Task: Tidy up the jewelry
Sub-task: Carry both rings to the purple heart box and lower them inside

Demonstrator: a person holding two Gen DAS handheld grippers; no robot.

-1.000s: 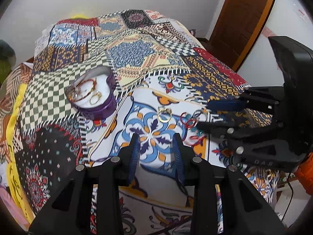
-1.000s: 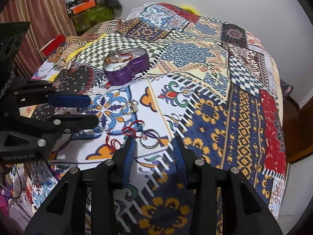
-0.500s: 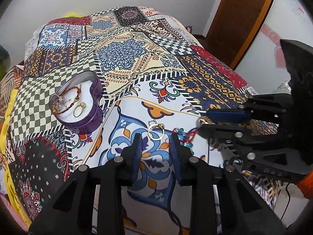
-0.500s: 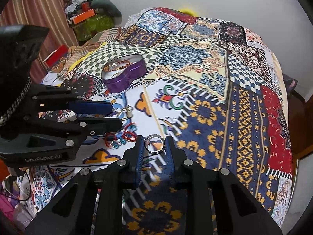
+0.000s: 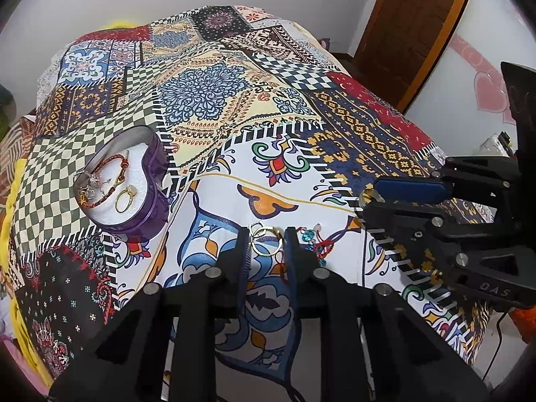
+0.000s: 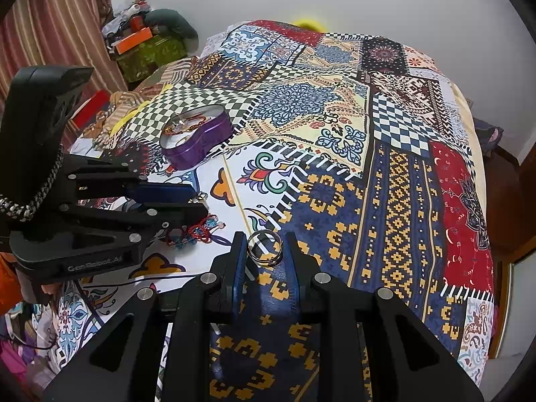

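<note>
A purple heart-shaped tin (image 5: pixel 147 197) (image 6: pixel 201 140) sits on the patchwork bedspread and holds a red bracelet and a gold ring. My left gripper (image 5: pixel 266 243) has its jaws closed onto a gold ring (image 5: pixel 266 246) with a small clasp. My right gripper (image 6: pixel 264 246) is shut on a silver ring (image 6: pixel 264 251) and holds it just above the cloth. A red and blue beaded bracelet (image 5: pixel 316 244) (image 6: pixel 197 231) lies on the cloth between the two grippers. The right gripper shows at the right of the left wrist view (image 5: pixel 378 197).
The bedspread (image 6: pixel 402 201) covers the whole bed and drops off at the right and near edges. A wooden door (image 5: pixel 412 30) stands beyond the bed. Boxes and bags (image 6: pixel 144 43) are piled by a striped curtain at the far left.
Both grippers moved forward and down onto their rings and narrowed their jaws around them. The right gripper now grips the silver ring; the left has closed around the gold ring.
</note>
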